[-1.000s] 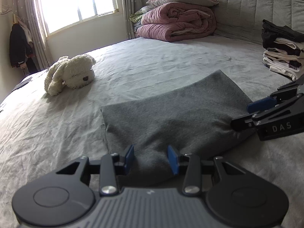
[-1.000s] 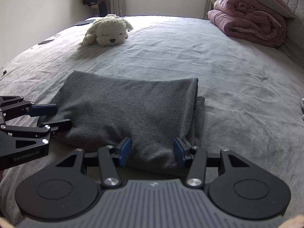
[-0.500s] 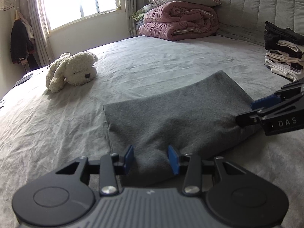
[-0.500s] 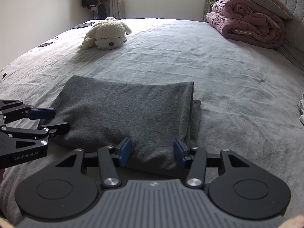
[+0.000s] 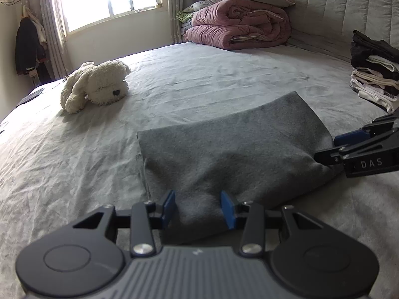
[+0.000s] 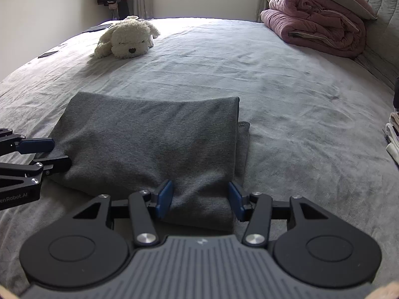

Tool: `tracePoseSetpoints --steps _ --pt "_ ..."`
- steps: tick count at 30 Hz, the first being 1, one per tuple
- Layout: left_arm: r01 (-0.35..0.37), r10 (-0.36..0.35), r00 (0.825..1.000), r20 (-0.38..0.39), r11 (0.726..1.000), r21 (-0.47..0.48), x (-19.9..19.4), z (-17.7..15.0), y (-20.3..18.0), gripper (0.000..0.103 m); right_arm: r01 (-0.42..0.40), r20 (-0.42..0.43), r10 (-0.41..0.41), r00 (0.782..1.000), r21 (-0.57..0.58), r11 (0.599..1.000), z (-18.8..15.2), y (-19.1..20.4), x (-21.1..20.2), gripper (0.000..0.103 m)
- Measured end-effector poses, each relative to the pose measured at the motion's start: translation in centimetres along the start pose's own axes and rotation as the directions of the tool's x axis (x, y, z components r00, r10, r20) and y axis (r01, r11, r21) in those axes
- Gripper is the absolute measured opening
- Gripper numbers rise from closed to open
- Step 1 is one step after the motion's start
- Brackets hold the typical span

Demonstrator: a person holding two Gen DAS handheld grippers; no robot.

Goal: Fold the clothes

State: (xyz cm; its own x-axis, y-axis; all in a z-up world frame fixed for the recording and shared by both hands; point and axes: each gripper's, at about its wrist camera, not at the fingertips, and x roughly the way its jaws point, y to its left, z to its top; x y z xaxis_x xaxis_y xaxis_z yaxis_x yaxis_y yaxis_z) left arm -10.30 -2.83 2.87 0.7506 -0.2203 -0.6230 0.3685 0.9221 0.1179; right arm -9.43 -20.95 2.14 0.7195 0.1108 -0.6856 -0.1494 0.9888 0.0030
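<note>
A folded grey garment (image 5: 237,154) (image 6: 149,137) lies flat on the grey bed sheet (image 5: 224,79). My left gripper (image 5: 198,208) sits at the garment's near left edge. Cloth is bunched into a small mound between its blue pads (image 5: 169,206), which press on it. My right gripper (image 6: 199,200) holds the near right edge the same way, and the fabric fills the gap between its pads (image 6: 164,196). Each gripper also shows from the side in the other wrist view, the left gripper (image 6: 59,152) and the right gripper (image 5: 326,147), with its fingers at a garment corner.
A white plush dog (image 5: 97,84) (image 6: 127,39) lies beyond the garment, towards the window. A rolled pink quilt (image 5: 239,27) (image 6: 316,27) with pillows sits by the padded headboard. A stack of folded clothes (image 5: 374,74) stands to the right. Bare sheet surrounds the garment.
</note>
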Motion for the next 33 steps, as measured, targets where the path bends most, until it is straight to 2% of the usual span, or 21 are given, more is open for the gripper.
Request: tracePoseSetpoints --steps 18,22,25,29,33 --pt "-0.007 0.007 1.0 -0.025 1.0 0.013 0.0 0.2 0.7 0.046 0.012 -0.006 -0.012 1.0 -0.017 1.0 -0.1 -0.4 0.3 0.055" --pt "0.002 -0.002 0.999 -0.035 1.0 -0.008 0.1 0.3 1.1 0.047 0.018 -0.005 -0.018 1.0 -0.022 1.0 -0.1 -0.4 0.3 0.057" --pt "-0.011 0.011 1.0 -0.011 1.0 0.014 -0.4 0.3 0.8 0.047 0.021 0.007 -0.021 1.0 -0.027 0.999 0.0 -0.3 0.1 0.057" --pt "-0.024 0.024 0.999 0.024 1.0 -0.007 -1.1 0.6 0.8 0.047 0.038 0.056 -0.037 0.998 -0.021 0.999 0.2 -0.3 -0.7 0.056" --pt "-0.017 0.019 0.998 0.068 0.999 -0.027 -1.5 0.9 0.6 0.047 0.038 0.161 -0.032 0.986 -0.035 0.999 0.3 0.5 -2.0 0.053"
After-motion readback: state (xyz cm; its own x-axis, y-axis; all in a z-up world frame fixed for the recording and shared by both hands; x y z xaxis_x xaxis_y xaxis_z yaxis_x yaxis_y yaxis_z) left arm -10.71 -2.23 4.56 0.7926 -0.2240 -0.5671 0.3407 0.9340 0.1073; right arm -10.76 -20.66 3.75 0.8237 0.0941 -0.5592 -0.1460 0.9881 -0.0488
